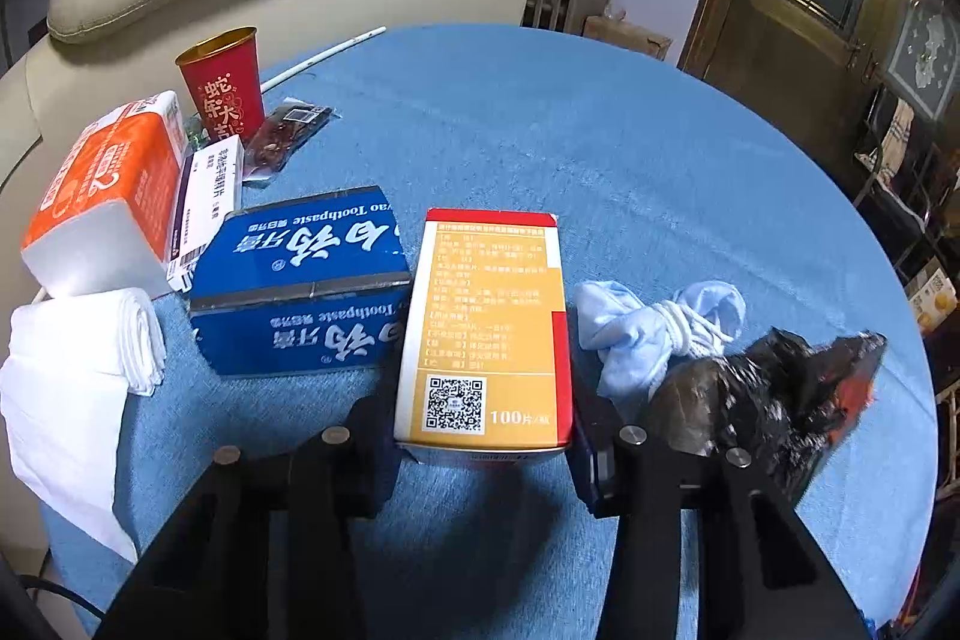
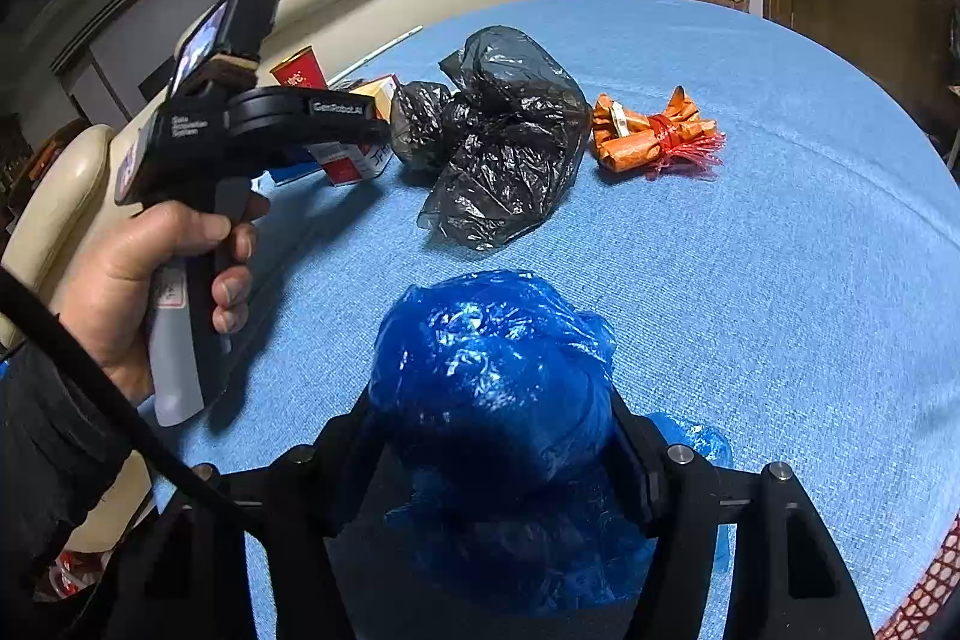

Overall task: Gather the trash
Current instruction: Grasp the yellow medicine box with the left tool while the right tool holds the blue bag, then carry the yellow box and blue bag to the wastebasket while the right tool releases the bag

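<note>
The right gripper (image 2: 501, 436) has its jaws closed on a crumpled blue bag (image 2: 492, 370), which bulges up between them. The left gripper (image 1: 486, 436) has its jaws on either side of the near end of a yellow box (image 1: 486, 328); they appear to touch its sides, so this reads as a grip just made.

Progress, as a judgement: early. No bin or collecting sack is visible, and most items lie loose on the blue surface (image 1: 600, 130).

Items left on the surface:
- black bag (image 2: 504, 142), far centre in the right wrist view, just beside the box.
- orange wrapper (image 2: 648, 136) tied with red string, right of the black bag.
- pale cloth bundle (image 1: 654, 334) tied with white cord, right of the box.
- toothpaste carton (image 1: 300, 280), left of the box, touching or nearly so.
- tissue pack (image 1: 108, 196), white box (image 1: 210, 202), red cup (image 1: 225, 85), dark sachet (image 1: 282, 142) and folded tissue (image 1: 78, 370), far and near left.

Legible writing:
- toothpaste carton: "Toothpaste", upside down, with large Chinese characters.
- yellow box: a QR code and "100" beside Chinese text; the small print is unreadable.
- tissue pack: a large "2".
- red cup: gold Chinese characters.
- left gripper body, in the right wrist view: "GenRobot.ai".
</note>
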A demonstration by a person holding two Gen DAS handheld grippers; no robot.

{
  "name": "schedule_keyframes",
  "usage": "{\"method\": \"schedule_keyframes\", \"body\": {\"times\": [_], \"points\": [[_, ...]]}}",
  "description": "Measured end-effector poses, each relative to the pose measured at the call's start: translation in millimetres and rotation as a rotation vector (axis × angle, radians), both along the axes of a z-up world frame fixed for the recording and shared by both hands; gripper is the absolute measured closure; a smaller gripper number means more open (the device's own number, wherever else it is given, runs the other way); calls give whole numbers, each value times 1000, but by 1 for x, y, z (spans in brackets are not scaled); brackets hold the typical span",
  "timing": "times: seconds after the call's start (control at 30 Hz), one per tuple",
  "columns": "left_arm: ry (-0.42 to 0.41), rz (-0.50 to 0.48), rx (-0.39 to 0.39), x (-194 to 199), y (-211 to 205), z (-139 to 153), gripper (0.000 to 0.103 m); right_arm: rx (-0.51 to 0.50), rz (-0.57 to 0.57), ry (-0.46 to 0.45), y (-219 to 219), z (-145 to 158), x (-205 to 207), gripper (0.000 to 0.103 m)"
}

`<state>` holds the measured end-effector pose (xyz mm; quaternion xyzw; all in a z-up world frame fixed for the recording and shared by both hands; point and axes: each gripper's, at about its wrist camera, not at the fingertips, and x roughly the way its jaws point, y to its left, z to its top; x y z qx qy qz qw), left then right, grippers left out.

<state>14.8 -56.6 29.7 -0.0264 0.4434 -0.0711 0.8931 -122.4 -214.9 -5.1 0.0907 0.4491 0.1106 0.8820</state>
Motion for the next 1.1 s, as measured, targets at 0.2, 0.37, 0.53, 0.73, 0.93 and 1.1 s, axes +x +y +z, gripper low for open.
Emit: {"method": "schedule_keyframes", "body": {"times": [0.2, 0.37, 0.53, 0.73, 0.93, 1.1], "points": [[-47, -12, -29, -32, 9, 14, 56, 20, -31, -6, -1, 3, -4, 35], [-76, -16, -60, -68, 20, 23, 56, 49, -68, -28, -7, 11, -13, 35], [-91, -24, -78, -98, 28, 29, 56, 82, -111, -54, -16, 21, -27, 35], [-111, -77, -91, -127, 24, 40, 56, 119, -176, -83, -34, 31, -48, 35], [-116, -180, -103, -149, -4, 46, 56, 148, -255, -123, -59, 45, -73, 35], [-131, -268, -105, -162, -32, 53, 56, 148, -330, -151, -87, 56, -96, 35]]}}
